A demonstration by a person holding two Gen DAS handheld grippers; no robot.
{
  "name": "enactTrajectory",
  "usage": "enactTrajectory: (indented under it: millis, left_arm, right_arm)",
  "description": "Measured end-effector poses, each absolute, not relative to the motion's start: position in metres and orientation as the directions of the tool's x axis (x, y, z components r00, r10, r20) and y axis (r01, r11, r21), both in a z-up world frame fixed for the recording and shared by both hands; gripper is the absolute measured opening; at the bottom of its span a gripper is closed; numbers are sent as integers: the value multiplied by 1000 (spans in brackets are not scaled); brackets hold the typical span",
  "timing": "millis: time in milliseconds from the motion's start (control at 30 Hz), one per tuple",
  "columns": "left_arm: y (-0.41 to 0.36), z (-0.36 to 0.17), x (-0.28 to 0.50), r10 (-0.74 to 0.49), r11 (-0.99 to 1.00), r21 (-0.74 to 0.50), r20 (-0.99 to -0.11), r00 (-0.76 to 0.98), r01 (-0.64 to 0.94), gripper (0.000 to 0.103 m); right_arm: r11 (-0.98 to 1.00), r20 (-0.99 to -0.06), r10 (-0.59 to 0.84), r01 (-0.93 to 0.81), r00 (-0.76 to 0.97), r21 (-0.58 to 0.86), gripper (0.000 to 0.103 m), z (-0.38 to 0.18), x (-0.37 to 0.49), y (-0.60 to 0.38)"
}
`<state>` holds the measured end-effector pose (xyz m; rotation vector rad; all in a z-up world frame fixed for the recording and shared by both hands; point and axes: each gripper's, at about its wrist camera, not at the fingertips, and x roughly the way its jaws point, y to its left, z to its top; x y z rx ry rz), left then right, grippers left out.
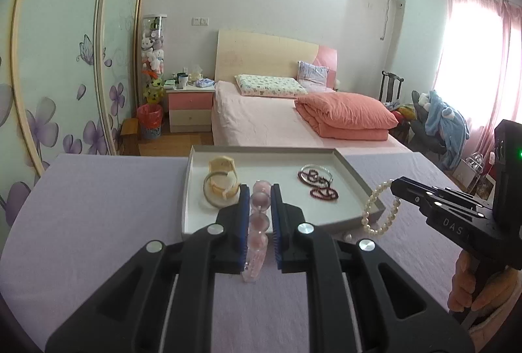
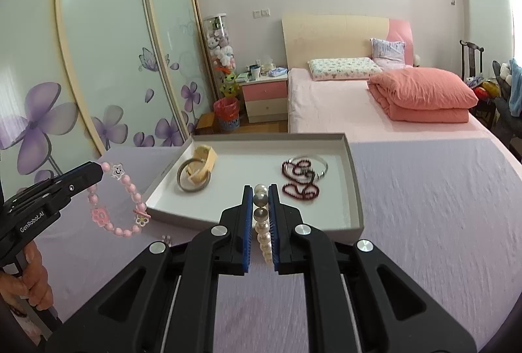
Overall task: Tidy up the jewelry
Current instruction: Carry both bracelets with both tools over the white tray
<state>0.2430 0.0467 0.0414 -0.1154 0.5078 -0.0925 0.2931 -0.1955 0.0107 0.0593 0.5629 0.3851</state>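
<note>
My left gripper (image 1: 259, 190) is shut on a pink bead bracelet (image 1: 257, 216), held above the purple cloth near the front edge of a white tray (image 1: 195, 209). In the right wrist view the left gripper (image 2: 98, 170) shows at the left with the pink bracelet (image 2: 130, 196) hanging from it. My right gripper (image 2: 261, 190) is shut on a pearl bracelet (image 2: 262, 232) just in front of the tray (image 2: 354, 190). In the left wrist view the right gripper (image 1: 396, 183) holds the pearl bracelet (image 1: 380, 209) over the tray's right corner. The tray holds a grey bangle (image 2: 191, 178), a beige band (image 2: 204, 163), a dark red bead string (image 2: 300, 186) and a silver bangle (image 2: 311, 165).
The tray sits on a table covered in purple cloth (image 2: 424, 206). A small pale earring or loose bead (image 2: 166, 238) lies on the cloth before the tray. A pink bed (image 2: 359, 111), a nightstand (image 2: 264, 98) and floral wardrobe doors (image 2: 98, 59) stand behind.
</note>
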Motion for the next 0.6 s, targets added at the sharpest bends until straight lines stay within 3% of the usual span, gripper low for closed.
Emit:
enactTrajectory:
  millis: [600]
  left_arm:
    - [53, 48, 329, -98, 991, -126, -469, 878, 43, 13]
  right_arm:
    - [934, -512, 353, -330, 783, 139, 10, 16, 368, -173]
